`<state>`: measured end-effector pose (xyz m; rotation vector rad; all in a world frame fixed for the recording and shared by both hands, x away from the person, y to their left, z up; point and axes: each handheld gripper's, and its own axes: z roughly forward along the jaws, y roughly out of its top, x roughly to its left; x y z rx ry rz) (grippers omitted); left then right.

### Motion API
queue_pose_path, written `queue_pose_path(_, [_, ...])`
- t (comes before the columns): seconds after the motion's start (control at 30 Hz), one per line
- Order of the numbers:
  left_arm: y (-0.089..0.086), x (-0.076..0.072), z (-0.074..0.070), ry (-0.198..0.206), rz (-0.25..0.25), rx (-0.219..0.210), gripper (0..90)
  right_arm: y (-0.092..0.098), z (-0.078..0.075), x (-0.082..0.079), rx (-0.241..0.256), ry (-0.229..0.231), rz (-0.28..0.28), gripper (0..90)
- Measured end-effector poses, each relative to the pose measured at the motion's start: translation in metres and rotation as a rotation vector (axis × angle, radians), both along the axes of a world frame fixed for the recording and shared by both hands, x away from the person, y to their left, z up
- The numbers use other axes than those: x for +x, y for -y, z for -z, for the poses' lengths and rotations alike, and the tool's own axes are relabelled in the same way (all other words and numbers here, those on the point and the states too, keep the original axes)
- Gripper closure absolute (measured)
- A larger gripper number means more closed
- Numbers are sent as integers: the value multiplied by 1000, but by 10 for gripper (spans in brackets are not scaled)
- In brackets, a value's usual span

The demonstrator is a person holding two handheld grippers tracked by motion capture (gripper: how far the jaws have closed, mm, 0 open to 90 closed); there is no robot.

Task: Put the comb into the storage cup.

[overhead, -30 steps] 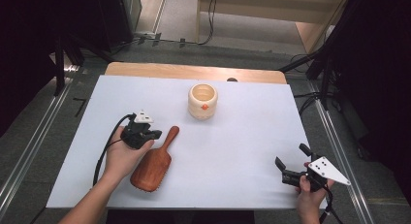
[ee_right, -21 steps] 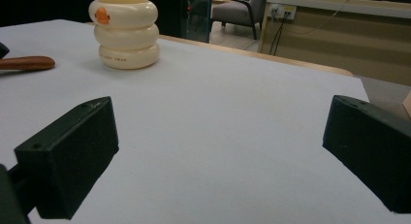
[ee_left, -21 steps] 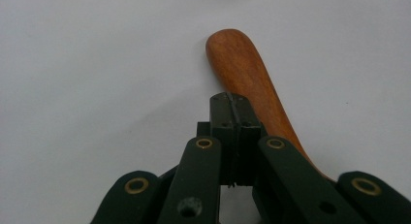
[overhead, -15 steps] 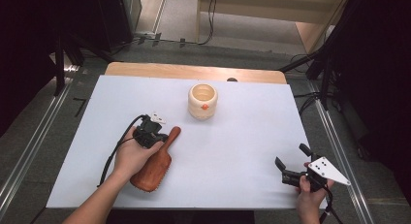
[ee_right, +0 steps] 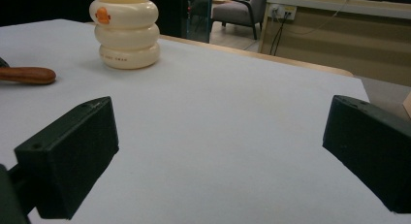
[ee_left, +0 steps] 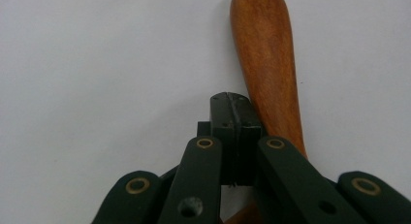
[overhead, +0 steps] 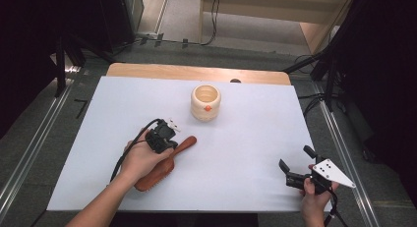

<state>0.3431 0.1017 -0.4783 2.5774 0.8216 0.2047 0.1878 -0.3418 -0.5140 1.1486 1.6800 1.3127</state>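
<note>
A brown wooden brush point(overhead: 157, 170) lies on the white table sheet point(overhead: 246, 138), its handle point(ee_left: 265, 59) pointing toward a cream ringed cup point(overhead: 205, 102) with an orange mark. My left gripper point(overhead: 163, 137) hovers over the handle near the brush head. In the left gripper view its jaws are pressed together, and the left gripper point(ee_left: 231, 106) stands shut just beside the handle, with nothing between them. My right gripper point(overhead: 296, 159) rests near the front right corner, wide open and empty. The right gripper view shows the right gripper point(ee_right: 223, 136), the cup point(ee_right: 128, 32) and the handle tip point(ee_right: 26, 74) far off.
The wooden table edge point(overhead: 196, 72) shows behind the sheet. Metal rails point(overhead: 29, 153) run along both sides on the floor. A cable point(overhead: 123, 158) trails from the left gripper across the sheet. Bare sheet lies between the brush and the right gripper.
My left gripper has moved to the right, from beside the brush to over its handle. The right gripper, the cup and the brush have stayed put.
</note>
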Motion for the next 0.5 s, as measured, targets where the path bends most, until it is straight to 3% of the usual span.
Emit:
queue_pose_path(0.2, [5,-5,-1,-6,18,7,900,0,0,0,1,2,1,0])
queue_pose_path(0.5, [17,-17,-1,-2,92,36,900,0,0,0,-1,1,2,0])
